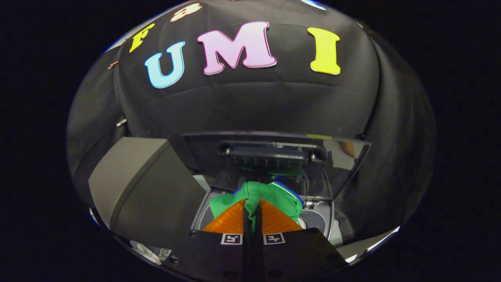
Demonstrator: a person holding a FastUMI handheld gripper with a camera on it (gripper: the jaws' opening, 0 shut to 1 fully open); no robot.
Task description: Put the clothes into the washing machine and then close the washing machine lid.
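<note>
A bunched green cloth (270,196) with a blue edge hangs pinched in my gripper (253,204), whose two fingers (229,220) press together on it. The cloth is held above the open top of a small washing machine (319,219), whose grey rim and pale tub show just beyond the fingers. The machine's dark glossy lid (274,156) stands raised upright behind the opening, with a black handle bar across it. Most of the tub is hidden by the cloth and the fingers.
A grey box-like block (137,184) stands close beside the machine on the left. Black cloth walls surround the machine behind and to both sides. A pale surface edge (372,243) shows at the lower right.
</note>
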